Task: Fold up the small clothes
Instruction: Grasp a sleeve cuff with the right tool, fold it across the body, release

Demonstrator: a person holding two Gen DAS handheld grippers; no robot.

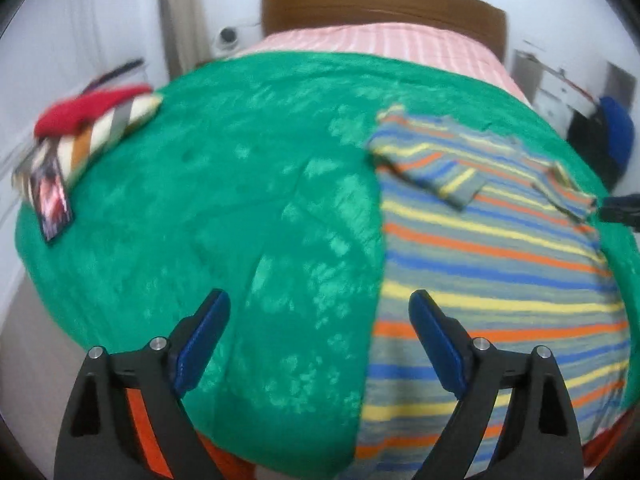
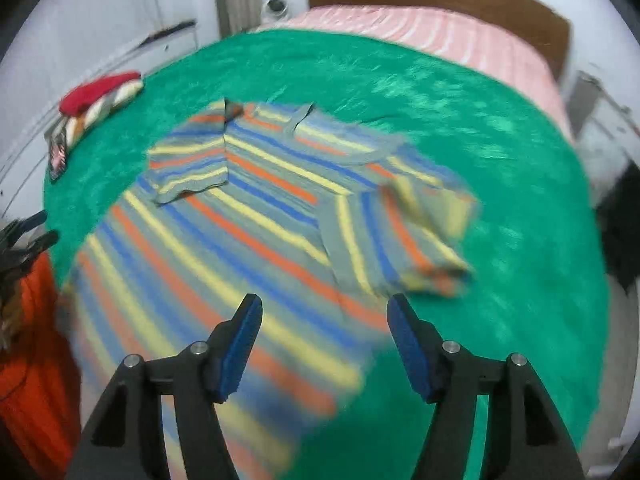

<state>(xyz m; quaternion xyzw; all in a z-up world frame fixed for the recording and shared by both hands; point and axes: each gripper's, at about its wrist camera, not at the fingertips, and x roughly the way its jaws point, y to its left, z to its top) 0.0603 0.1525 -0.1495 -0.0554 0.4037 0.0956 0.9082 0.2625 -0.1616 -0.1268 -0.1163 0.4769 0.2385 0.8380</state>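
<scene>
A small striped T-shirt (image 2: 248, 220) in grey, blue, yellow and orange lies flat on a green blanket (image 2: 500, 200). Both sleeves are folded in over the body. In the left wrist view the shirt (image 1: 492, 272) fills the right half. My left gripper (image 1: 319, 300) is open and empty, above the blanket at the shirt's left edge. My right gripper (image 2: 325, 305) is open and empty, above the shirt's lower right part near the folded right sleeve (image 2: 404, 240). The right gripper's tip (image 1: 618, 210) shows at the far right of the left wrist view.
A stack of folded clothes with a red item on top (image 1: 92, 120) and a dark phone-like object (image 1: 52, 200) lie at the blanket's left edge. A pink striped sheet (image 1: 392, 44) and wooden headboard (image 1: 380, 0) are behind. Orange fabric (image 2: 32, 360) is at the lower left.
</scene>
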